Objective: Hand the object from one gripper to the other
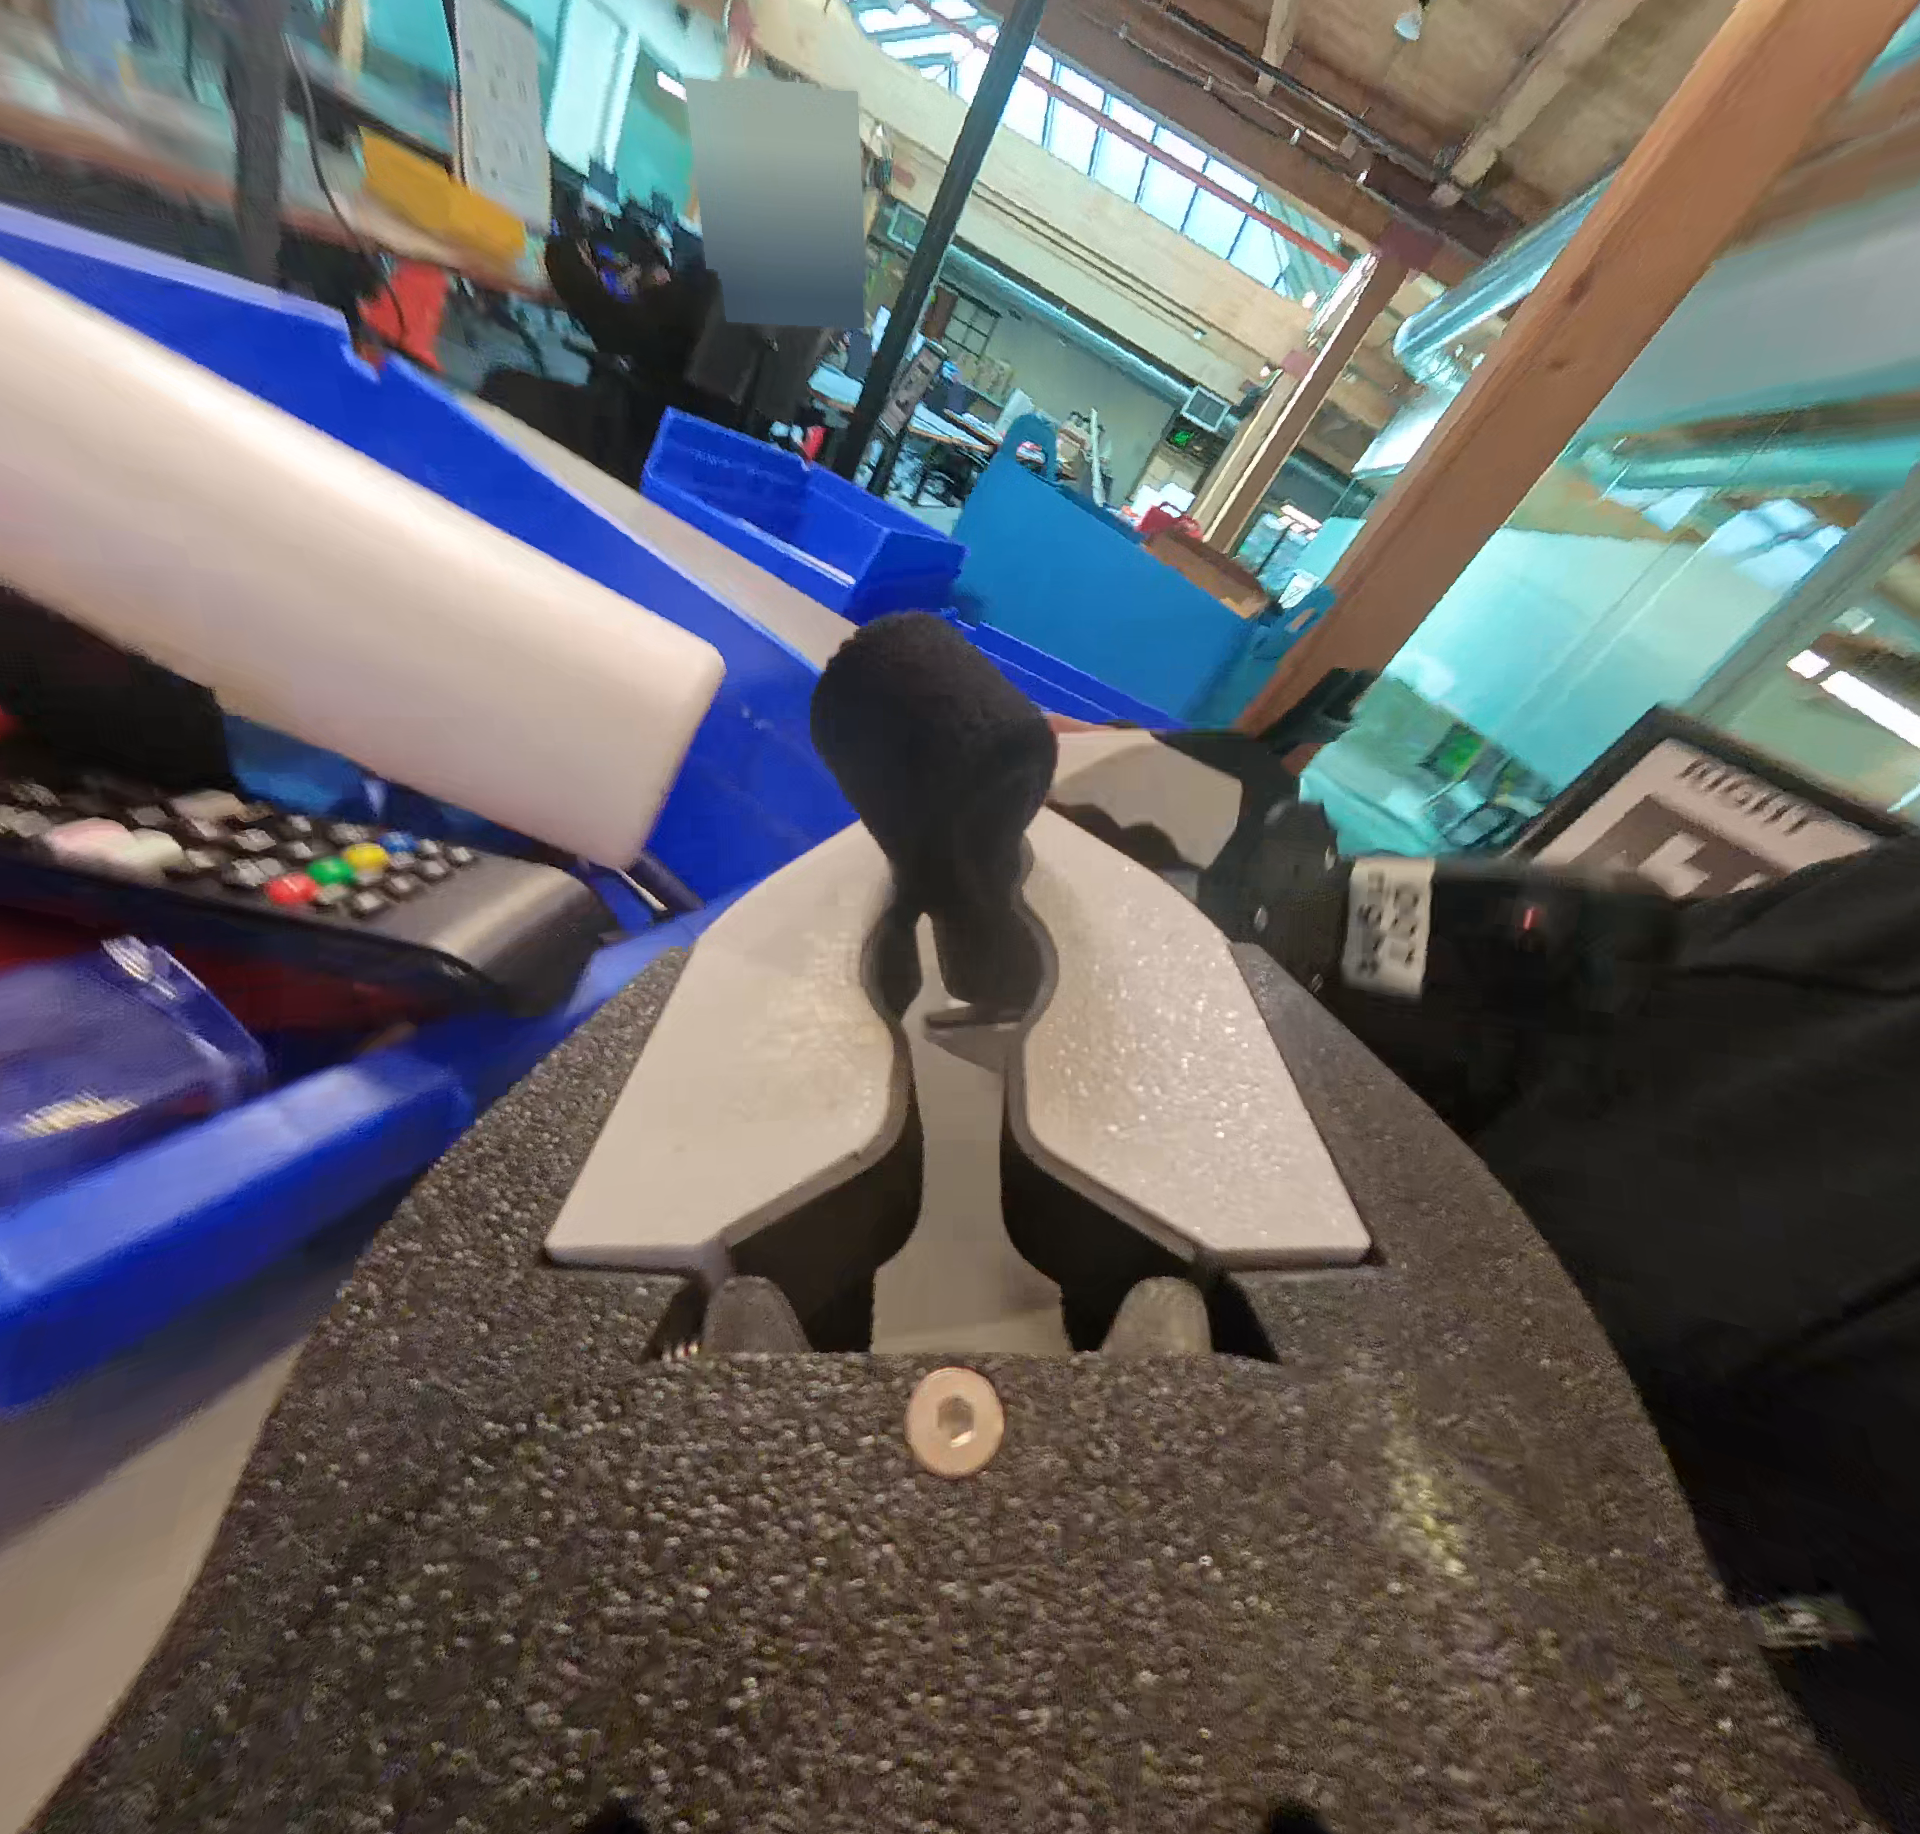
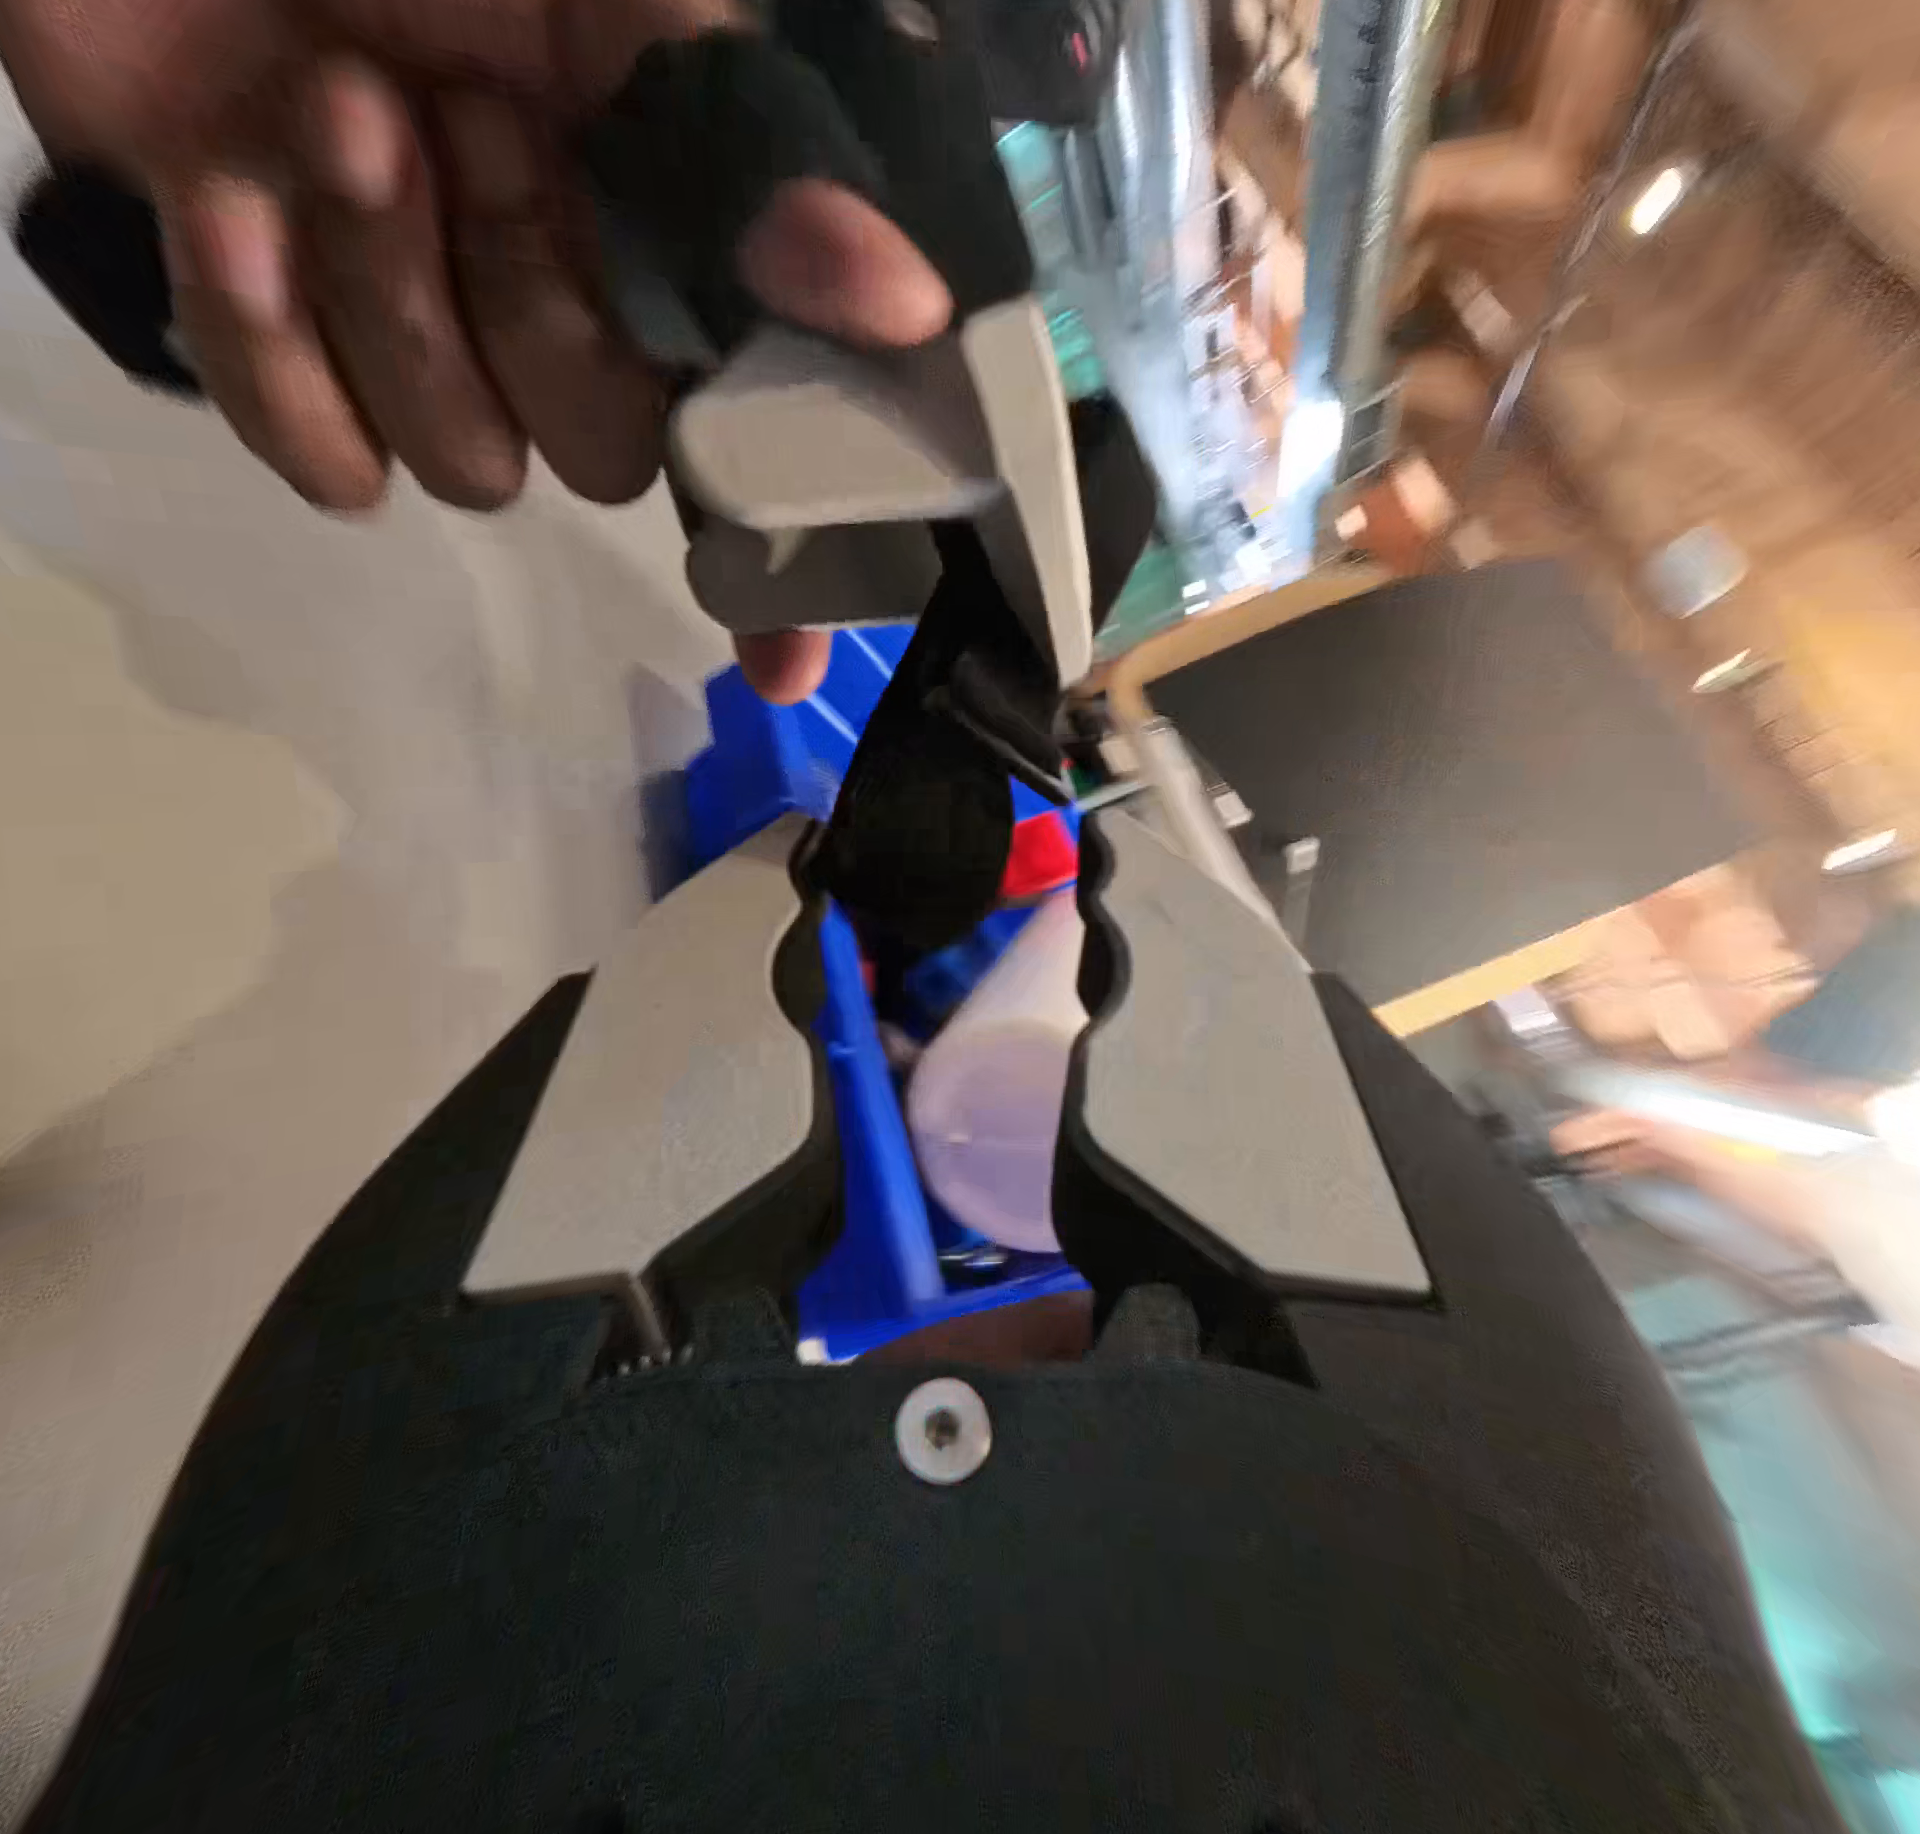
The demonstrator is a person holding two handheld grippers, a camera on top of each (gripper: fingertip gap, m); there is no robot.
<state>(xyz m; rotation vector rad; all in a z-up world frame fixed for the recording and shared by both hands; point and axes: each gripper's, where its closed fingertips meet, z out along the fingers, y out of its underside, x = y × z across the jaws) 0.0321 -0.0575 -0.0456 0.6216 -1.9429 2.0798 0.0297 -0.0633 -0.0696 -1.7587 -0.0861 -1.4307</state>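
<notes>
The object is a small black piece with a fuzzy foam head and a thin clip-like stem. My left gripper is shut on its stem, and the foam head sticks out past the fingertips. In the right wrist view the left gripper, held by a bare hand, comes in from above with the object hanging from it. My right gripper is open, and the foam head sits between its fingertips, against the left fingertip. The right gripper's black body shows at the right of the left wrist view.
A blue bin lies below, holding a white block and a black keypad device with coloured buttons. A second blue bin stands farther back. The grey table top is to the left and a dark chair to the right.
</notes>
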